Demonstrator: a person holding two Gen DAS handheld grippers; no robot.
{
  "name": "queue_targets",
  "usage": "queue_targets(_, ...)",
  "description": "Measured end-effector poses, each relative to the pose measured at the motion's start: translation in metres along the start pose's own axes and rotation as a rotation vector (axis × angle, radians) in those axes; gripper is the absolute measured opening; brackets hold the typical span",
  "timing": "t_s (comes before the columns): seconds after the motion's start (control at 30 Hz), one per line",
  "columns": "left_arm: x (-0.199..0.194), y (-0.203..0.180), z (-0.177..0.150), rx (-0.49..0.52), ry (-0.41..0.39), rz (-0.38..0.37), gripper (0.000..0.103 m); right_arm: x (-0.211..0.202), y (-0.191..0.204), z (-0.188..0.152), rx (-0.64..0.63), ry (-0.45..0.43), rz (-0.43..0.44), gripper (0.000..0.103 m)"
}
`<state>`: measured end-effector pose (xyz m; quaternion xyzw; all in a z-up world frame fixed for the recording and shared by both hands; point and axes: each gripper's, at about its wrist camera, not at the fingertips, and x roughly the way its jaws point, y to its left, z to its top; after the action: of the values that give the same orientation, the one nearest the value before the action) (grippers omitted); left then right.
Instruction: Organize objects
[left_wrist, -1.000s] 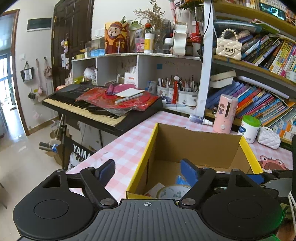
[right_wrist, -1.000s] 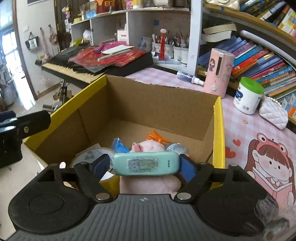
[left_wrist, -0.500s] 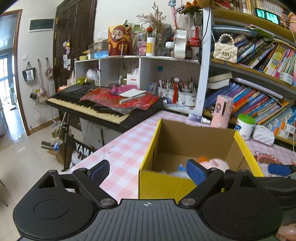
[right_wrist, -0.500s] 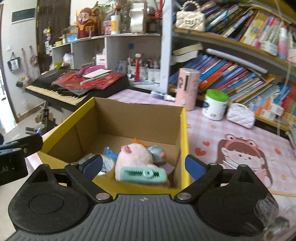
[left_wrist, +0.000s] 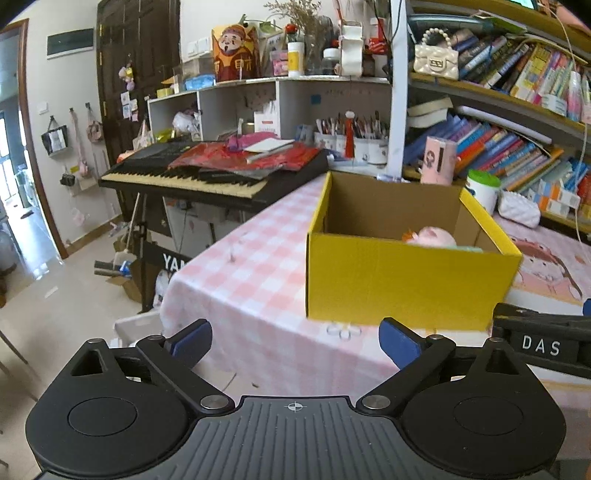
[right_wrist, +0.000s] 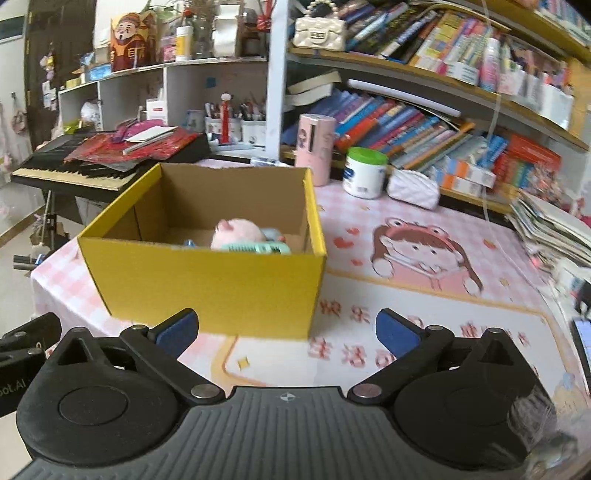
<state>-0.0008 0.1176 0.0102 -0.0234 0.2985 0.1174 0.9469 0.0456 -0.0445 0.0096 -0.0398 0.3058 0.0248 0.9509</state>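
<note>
A yellow cardboard box (right_wrist: 207, 280) stands on the pink table; it also shows in the left wrist view (left_wrist: 406, 280). Inside it lie a pink plush toy (right_wrist: 236, 232) and a mint green comb-like item (right_wrist: 255, 249); the plush also shows in the left wrist view (left_wrist: 430, 236). My right gripper (right_wrist: 286, 330) is open and empty, held back in front of the box. My left gripper (left_wrist: 295, 341) is open and empty, off the table's near left corner, apart from the box.
A pink cylinder (right_wrist: 316, 147), a green-lidded white jar (right_wrist: 364, 171) and a white quilted pouch (right_wrist: 413, 188) stand behind the box. A keyboard (left_wrist: 207, 177) sits at the left. Bookshelves (right_wrist: 424, 122) line the back. A stack of papers (right_wrist: 554, 225) lies at right.
My right gripper let go of the mint green item into the box and opened. Both grippers have pulled back and away from the box.
</note>
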Motion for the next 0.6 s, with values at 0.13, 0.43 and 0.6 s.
queue_targets(0.13,-0.010,-0.002,-0.014,0.026,0.022,-0.039,0.100,-0.018,-0.002,-0.023,0.015,0.020,-0.039,0.103)
queue_targets(0.43,-0.029,-0.026,-0.039,0.145,0.046,-0.137,0.100,-0.049,-0.021,-0.062,0.096,0.074,-0.134,0.103)
queue_targets(0.6,-0.039,-0.038,-0.043,0.188,0.029,-0.170,0.101,-0.062,-0.033,-0.072,0.137,0.077,-0.185,0.103)
